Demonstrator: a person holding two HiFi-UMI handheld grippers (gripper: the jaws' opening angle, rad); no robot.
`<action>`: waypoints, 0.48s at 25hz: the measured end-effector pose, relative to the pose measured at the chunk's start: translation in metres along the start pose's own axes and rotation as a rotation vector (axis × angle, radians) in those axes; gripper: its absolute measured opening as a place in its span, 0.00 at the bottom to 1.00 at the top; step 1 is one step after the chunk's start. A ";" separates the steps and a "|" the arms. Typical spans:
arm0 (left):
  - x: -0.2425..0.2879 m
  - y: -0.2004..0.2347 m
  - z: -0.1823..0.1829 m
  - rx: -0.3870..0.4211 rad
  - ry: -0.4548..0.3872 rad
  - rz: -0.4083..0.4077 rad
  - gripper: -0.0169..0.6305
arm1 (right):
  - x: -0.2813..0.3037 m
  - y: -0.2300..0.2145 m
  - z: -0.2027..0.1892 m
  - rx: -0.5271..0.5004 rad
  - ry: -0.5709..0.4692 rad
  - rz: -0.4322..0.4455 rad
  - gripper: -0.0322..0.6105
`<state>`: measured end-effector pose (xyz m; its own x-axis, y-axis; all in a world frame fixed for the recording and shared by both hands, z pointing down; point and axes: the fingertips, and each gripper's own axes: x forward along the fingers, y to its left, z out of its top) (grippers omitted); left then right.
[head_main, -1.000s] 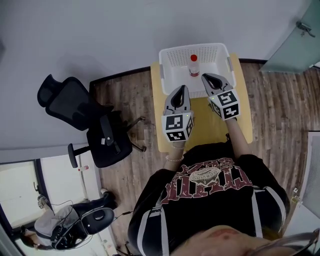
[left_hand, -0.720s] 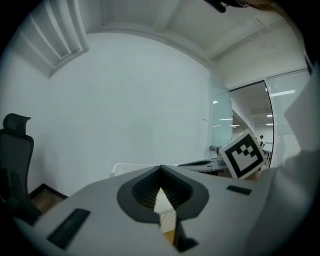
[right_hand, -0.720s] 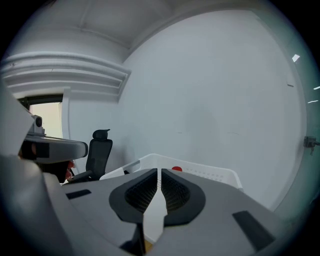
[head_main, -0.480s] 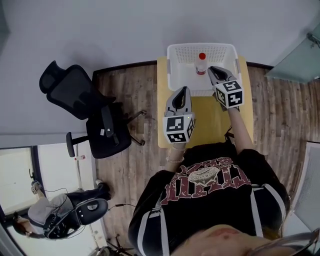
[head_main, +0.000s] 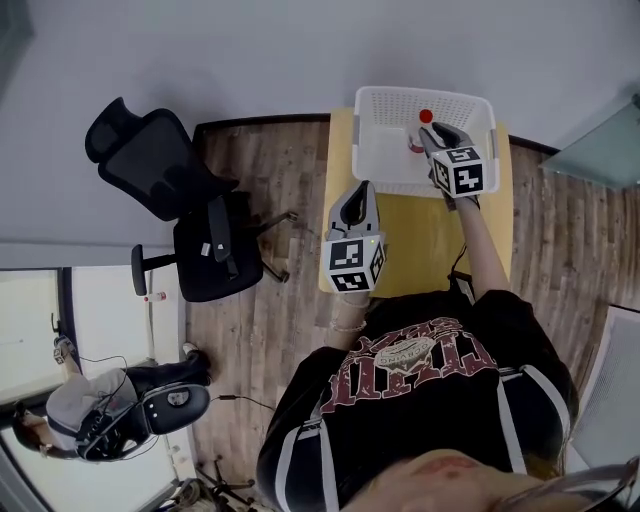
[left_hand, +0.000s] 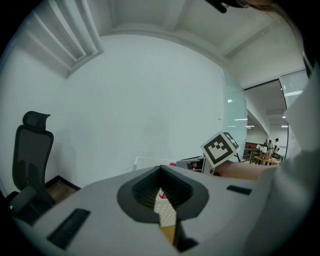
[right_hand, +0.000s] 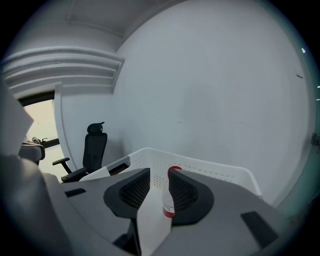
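Observation:
A white perforated basket (head_main: 385, 150) stands at the far end of a yellow table (head_main: 420, 235). Inside it a small bottle with a red cap (head_main: 426, 117) is upright. My right gripper (head_main: 432, 130) reaches over the basket's near wall, its tips at the bottle. In the right gripper view the jaws of that gripper (right_hand: 159, 172) stand apart and open, and the bottle (right_hand: 169, 196) shows in the gap, close to the right jaw. My left gripper (head_main: 360, 190) hovers over the table's left part, shut and empty. Its own view (left_hand: 160, 168) looks toward the basket rim (left_hand: 148, 161).
A black office chair (head_main: 165, 190) stands on the wood floor left of the table. A second chair with a headset on it (head_main: 150, 420) is at the lower left. A grey wall runs behind the basket, and a glass panel (head_main: 600, 150) lies to the right.
My right gripper has moved forward over the basket to the bottle, and its jaws have parted. The left gripper has stayed over the table, still shut.

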<state>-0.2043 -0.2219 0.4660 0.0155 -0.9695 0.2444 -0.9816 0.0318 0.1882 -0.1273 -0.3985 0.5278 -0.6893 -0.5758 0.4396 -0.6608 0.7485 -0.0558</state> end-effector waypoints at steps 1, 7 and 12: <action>-0.001 0.005 -0.001 -0.005 0.002 0.007 0.10 | 0.006 0.001 -0.001 -0.006 0.009 -0.007 0.22; -0.002 0.021 -0.009 -0.029 0.011 0.039 0.10 | 0.030 -0.009 -0.009 -0.001 0.062 -0.035 0.32; -0.002 0.031 -0.015 -0.049 0.023 0.063 0.10 | 0.040 -0.019 -0.010 -0.018 0.109 -0.064 0.35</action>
<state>-0.2318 -0.2151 0.4855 -0.0407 -0.9595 0.2789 -0.9702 0.1046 0.2185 -0.1399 -0.4325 0.5556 -0.6087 -0.5844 0.5366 -0.6965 0.7175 -0.0085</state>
